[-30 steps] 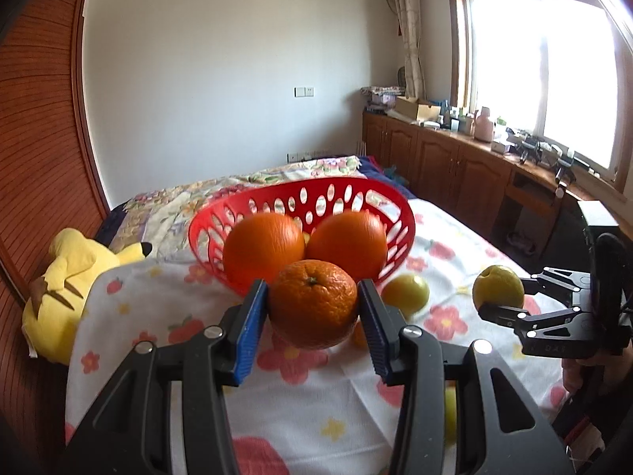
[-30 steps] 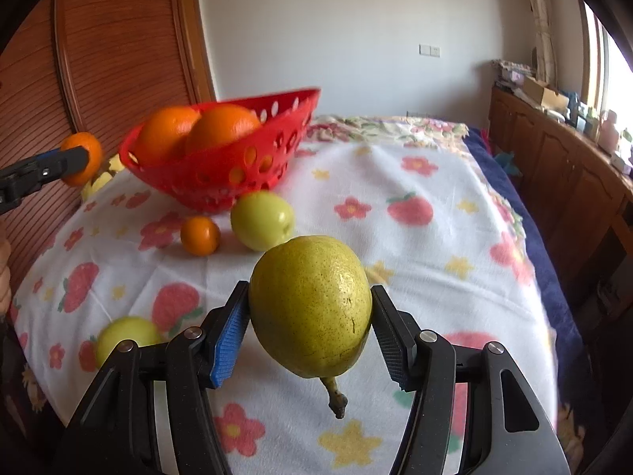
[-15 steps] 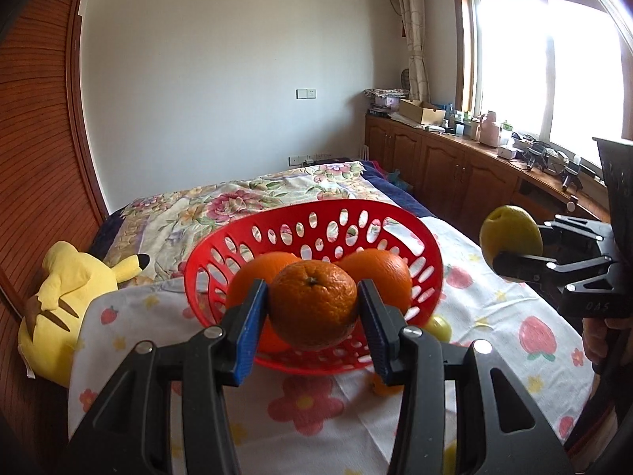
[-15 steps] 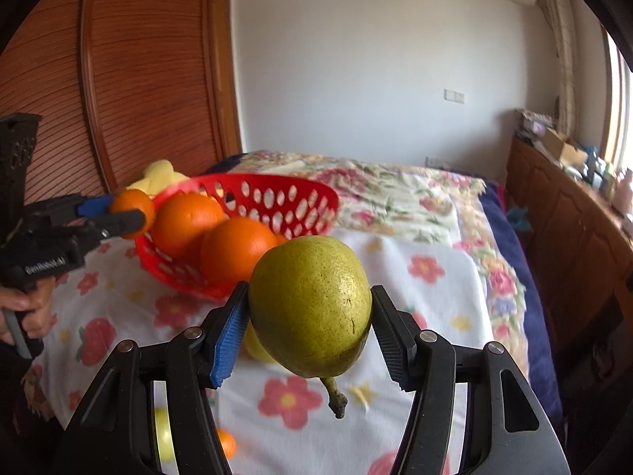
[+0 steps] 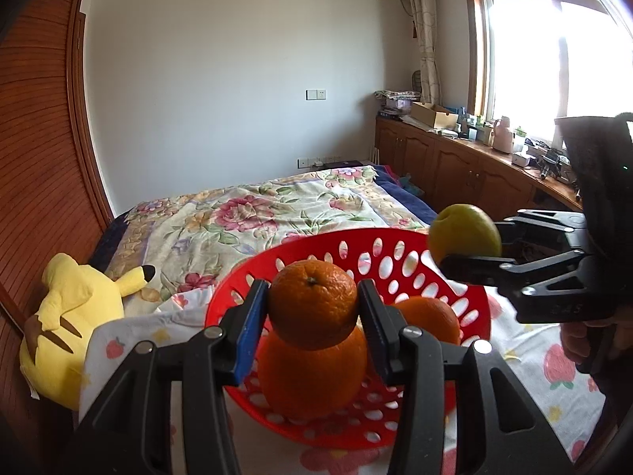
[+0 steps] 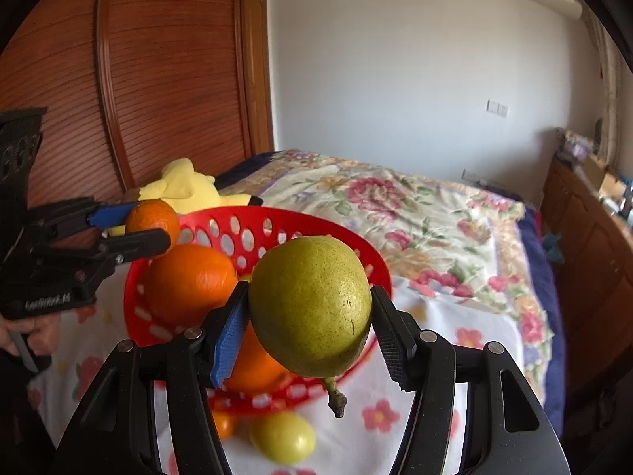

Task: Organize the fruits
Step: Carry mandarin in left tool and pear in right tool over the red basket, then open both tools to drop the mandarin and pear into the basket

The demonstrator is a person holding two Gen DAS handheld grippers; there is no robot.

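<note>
Taking the red basket (image 5: 300, 261) as the landmark, a yellow plush toy (image 5: 67, 316) lies on the bed well off to its left, against the wooden slatted wall. The basket stands on a white cloth printed with flowers and strawberries (image 5: 118, 340), and two large oranges sit inside it: one (image 5: 312, 380) toward the near side and another (image 5: 431, 316) to its right. Over the near rim of the basket, the left gripper (image 5: 312, 308) is clamped on a small orange (image 5: 312, 303), its pads pressing the fruit from both sides with the stem end up. At the right edge of the basket, above the rim, the right gripper (image 5: 467, 245) grips a green pear (image 5: 463, 237). In the right wrist view, the left gripper (image 6: 146, 223) hangs at the basket's left rim with the small orange (image 6: 152, 219) between its fingers, while the right gripper (image 6: 310, 312) holds the pear (image 6: 310, 304) over the near side of the basket (image 6: 277, 217), stalk pointing down. On the cloth just in front of the basket lie a tiny orange fruit (image 6: 223, 423) and, to its right, a yellow-green fruit (image 6: 283, 437). A person's hand (image 6: 35, 332) grasps the left gripper's handle.
</note>
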